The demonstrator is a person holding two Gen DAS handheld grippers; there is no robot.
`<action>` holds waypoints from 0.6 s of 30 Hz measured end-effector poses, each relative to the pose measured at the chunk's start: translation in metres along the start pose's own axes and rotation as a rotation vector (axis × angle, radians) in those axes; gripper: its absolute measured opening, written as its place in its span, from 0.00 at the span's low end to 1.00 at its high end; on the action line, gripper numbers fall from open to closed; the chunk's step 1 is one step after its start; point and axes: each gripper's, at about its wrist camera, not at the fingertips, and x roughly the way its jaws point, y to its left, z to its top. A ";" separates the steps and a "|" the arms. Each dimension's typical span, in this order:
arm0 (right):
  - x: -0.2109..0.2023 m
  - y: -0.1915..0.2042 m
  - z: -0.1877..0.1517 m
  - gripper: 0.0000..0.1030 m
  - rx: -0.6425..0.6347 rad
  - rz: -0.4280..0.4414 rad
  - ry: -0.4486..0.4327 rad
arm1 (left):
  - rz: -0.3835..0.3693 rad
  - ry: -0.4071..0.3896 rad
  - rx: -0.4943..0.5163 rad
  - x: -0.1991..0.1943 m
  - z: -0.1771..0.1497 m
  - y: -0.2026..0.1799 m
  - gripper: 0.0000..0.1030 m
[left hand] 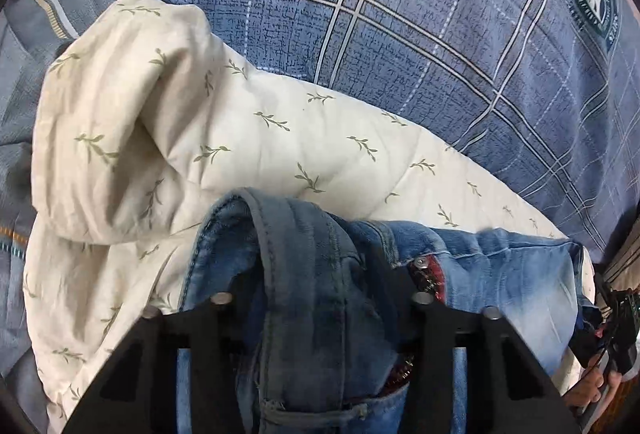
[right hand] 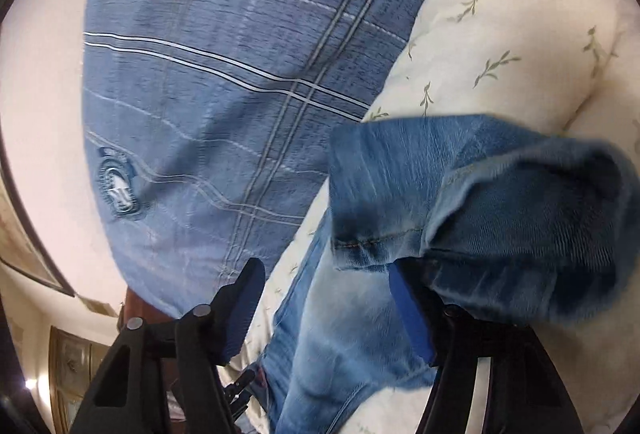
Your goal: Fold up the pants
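Faded blue jeans [left hand: 500,266] lie on a cream leaf-print quilt [left hand: 200,114]. Their waistband end, with a metal button and a red inner label, is bunched up between the fingers of my left gripper [left hand: 320,286]. The denim fills the gap and hides the fingertips. In the right wrist view a rolled leg hem of the jeans [right hand: 520,226] drapes over the right finger [right hand: 412,314] of my right gripper [right hand: 328,286]. More denim runs between its blue pads. The left pad [right hand: 244,318] stands apart from the cloth.
A blue plaid bed cover [left hand: 440,14] with a round crest spreads behind the quilt [right hand: 520,34]. The other gripper and a hand [left hand: 592,390] show at the left view's right edge. A pale wall [right hand: 40,94] and a framed picture [right hand: 32,254] lie past the bed.
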 end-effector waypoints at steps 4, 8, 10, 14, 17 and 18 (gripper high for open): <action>0.001 -0.001 -0.007 0.61 0.009 -0.035 -0.017 | -0.032 -0.029 0.008 -0.001 0.001 0.000 0.30; -0.006 -0.011 -0.021 0.60 0.092 -0.001 0.029 | -0.014 -0.014 -0.017 0.006 0.003 0.000 0.36; -0.011 -0.010 -0.027 0.60 0.083 -0.025 -0.002 | -0.035 -0.005 -0.041 0.012 0.005 0.000 0.43; -0.005 -0.022 -0.013 0.62 0.180 0.013 -0.033 | -0.049 -0.039 -0.033 0.010 0.003 -0.003 0.41; 0.003 -0.026 -0.003 0.62 0.220 0.041 -0.069 | -0.055 -0.075 -0.034 0.007 0.005 -0.004 0.22; 0.004 -0.025 -0.002 0.62 0.218 0.042 -0.091 | -0.062 -0.082 -0.041 0.010 0.009 -0.007 0.21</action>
